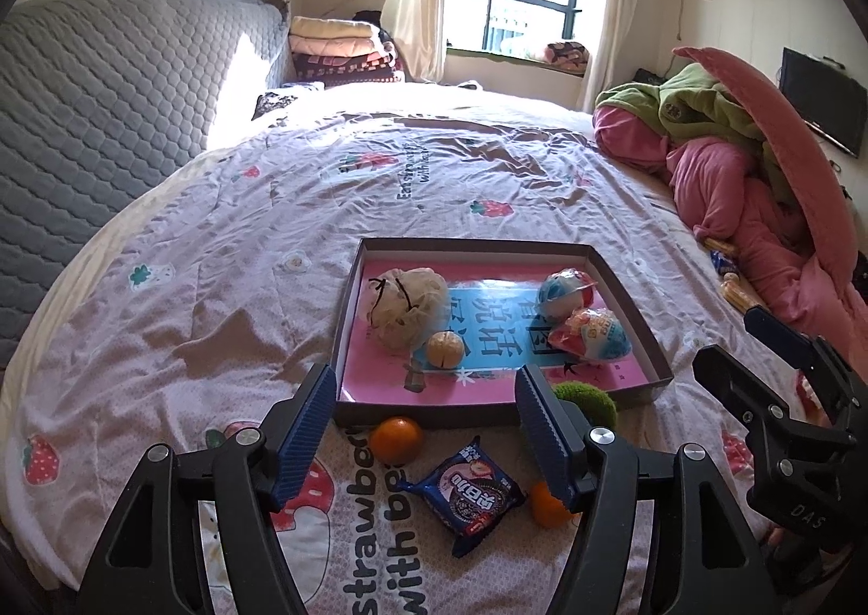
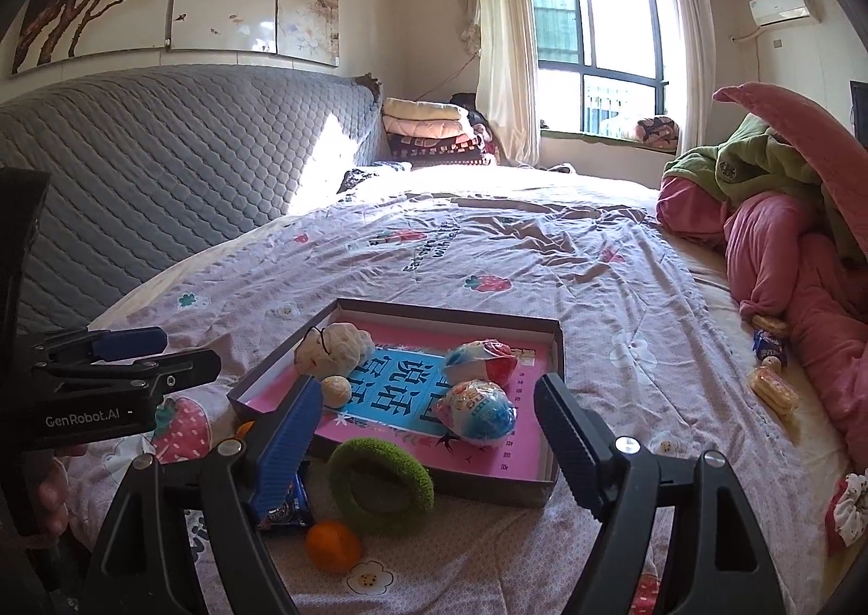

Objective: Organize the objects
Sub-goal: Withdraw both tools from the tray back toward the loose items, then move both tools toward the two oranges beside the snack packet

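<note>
Left gripper (image 1: 426, 411), black frame with ribbed blue pads: jaws spread wide, nothing between them. It hangs above the near edge of the bed, aimed at the loose items there; judged to be lining up a pick, not yet committed.

Right gripper (image 2: 428, 422), same build: also wide apart and empty. It sits to the right of the left one, pointing at the near right part of the box.

Directly ahead of the left gripper, on the strawberry-print pink bedsheet (image 1: 217, 262):
- round orange mandarin (image 1: 395, 440), just outside the near wall of the box
- dark blue crinkled cookie packet (image 1: 471, 497), nearer still, lying flat
- second small orange fruit (image 1: 548, 505), partly hidden behind the right blue pad
- fuzzy green ring-shaped hair tie (image 2: 381, 479), leaning against the box's near wall

All four are outside the box, so judged still to be sorted.

Shallow brown cardboard box with pink and blue printed lining (image 1: 491, 247), mid-bed: serves as the collecting tray. Inside it:
- cream drawstring cloth pouch (image 1: 408, 309), far left
- small pale peeled-looking round fruit (image 1: 445, 349), just beside the pouch
- two egg-shaped toys in red, white and blue wrap (image 1: 590, 333), right side

Low walls make a top-down drop easy. Task judged about half done.

Far right: heaped pink and green quilts (image 1: 721, 165), with a few wrapped biscuit snacks (image 2: 773, 387) lying at the foot of the heap, well apart from the box.
</note>
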The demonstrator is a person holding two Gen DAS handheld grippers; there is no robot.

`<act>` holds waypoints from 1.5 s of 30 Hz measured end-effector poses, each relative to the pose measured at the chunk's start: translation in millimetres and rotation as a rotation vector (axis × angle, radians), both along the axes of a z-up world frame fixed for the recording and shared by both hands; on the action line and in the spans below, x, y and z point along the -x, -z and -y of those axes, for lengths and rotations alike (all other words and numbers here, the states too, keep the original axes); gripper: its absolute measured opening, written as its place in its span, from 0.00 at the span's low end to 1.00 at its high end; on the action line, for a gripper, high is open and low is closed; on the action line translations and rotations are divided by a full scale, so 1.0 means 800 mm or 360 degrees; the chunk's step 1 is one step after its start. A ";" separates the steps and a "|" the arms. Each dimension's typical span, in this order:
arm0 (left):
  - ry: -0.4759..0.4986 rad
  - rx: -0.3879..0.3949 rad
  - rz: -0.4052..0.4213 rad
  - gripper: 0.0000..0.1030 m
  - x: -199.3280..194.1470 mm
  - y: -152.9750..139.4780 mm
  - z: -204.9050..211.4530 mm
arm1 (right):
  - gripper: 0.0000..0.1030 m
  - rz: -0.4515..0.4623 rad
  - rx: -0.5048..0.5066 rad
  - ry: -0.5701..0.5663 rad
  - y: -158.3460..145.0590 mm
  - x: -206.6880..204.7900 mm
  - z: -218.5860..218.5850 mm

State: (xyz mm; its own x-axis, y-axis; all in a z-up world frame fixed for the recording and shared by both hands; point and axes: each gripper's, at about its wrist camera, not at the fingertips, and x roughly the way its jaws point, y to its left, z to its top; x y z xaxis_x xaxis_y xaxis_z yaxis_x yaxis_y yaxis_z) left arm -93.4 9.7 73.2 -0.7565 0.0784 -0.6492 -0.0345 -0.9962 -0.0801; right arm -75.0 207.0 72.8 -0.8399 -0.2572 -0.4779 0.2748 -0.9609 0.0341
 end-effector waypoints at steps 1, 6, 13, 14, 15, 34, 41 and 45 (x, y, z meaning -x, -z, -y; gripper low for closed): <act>0.0002 0.0002 -0.0002 0.68 -0.002 -0.001 0.001 | 0.78 -0.0002 -0.0001 -0.0001 -0.001 -0.003 0.001; -0.0004 0.0015 -0.0032 0.69 -0.015 -0.007 0.005 | 0.78 -0.0024 -0.0004 -0.0013 -0.006 -0.015 0.006; -0.0007 0.0025 -0.0045 0.70 -0.027 -0.013 0.011 | 0.81 -0.0034 -0.0009 -0.0027 -0.010 -0.030 0.012; -0.0006 0.0027 -0.0046 0.70 -0.029 -0.013 0.011 | 0.81 -0.0036 -0.0011 -0.0031 -0.010 -0.031 0.013; -0.0005 0.0025 -0.0048 0.70 -0.030 -0.014 0.012 | 0.81 -0.0036 -0.0013 -0.0030 -0.010 -0.033 0.014; -0.0015 0.0034 -0.0059 0.70 -0.055 -0.019 0.020 | 0.81 -0.0027 -0.0059 -0.0050 -0.010 -0.059 0.033; -0.0008 0.0035 -0.0050 0.70 -0.062 -0.015 0.023 | 0.82 -0.0020 -0.0058 -0.0036 -0.009 -0.065 0.034; -0.0008 0.0032 -0.0040 0.70 -0.065 -0.012 0.024 | 0.82 -0.0015 -0.0062 -0.0032 -0.009 -0.067 0.035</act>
